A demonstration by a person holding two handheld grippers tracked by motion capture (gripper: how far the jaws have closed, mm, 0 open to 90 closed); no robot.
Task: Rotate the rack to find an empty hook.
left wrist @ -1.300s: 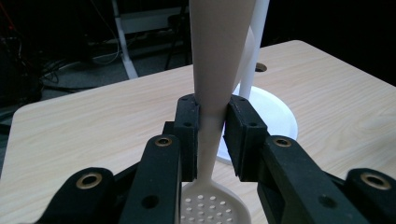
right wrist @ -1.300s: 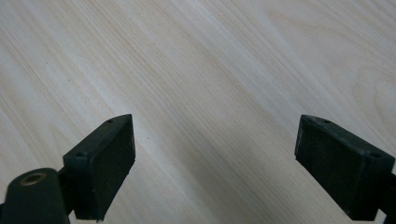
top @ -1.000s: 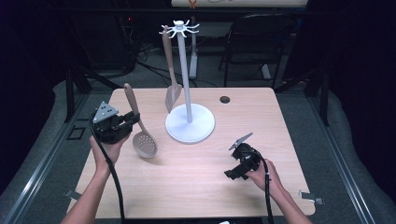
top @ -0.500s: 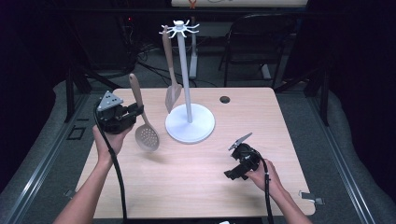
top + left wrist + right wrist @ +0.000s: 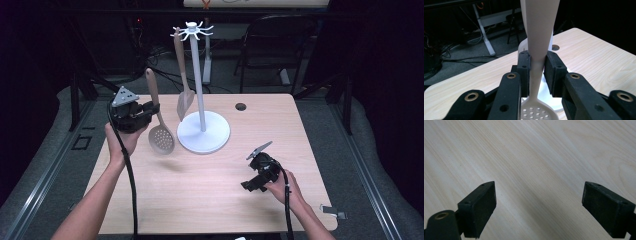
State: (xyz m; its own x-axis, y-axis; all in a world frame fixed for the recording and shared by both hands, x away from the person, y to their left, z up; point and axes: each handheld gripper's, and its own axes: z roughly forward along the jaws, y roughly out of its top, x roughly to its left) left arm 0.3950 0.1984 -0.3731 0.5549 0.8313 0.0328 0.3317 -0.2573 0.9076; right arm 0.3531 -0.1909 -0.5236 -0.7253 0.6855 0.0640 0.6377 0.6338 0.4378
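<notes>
My left gripper [image 5: 150, 111] [image 5: 537, 72] is shut on the handle of a beige slotted spoon [image 5: 159, 130] [image 5: 539, 32], held above the table's left side, bowl down and handle up. A white utensil stand [image 5: 200, 90] with hooks at its top rises at the table's middle back; its round base [image 5: 549, 102] lies behind the spoon. A beige spatula [image 5: 183, 75] hangs from one hook. My right gripper [image 5: 248, 184] [image 5: 539, 207] rests low at the front right, jaws wide open over bare wood with nothing between them.
The wooden table [image 5: 220, 200] has a small round hole [image 5: 241, 106] behind the stand. Beyond the far edge are a dark chair [image 5: 280, 45], a white desk leg and cables on the floor. A metal clip [image 5: 332, 210] sits at the front right edge.
My left hand has lifted the slotted spoon up and a little toward the stand, so the spoon hangs higher over the table. The right gripper has stayed put.
</notes>
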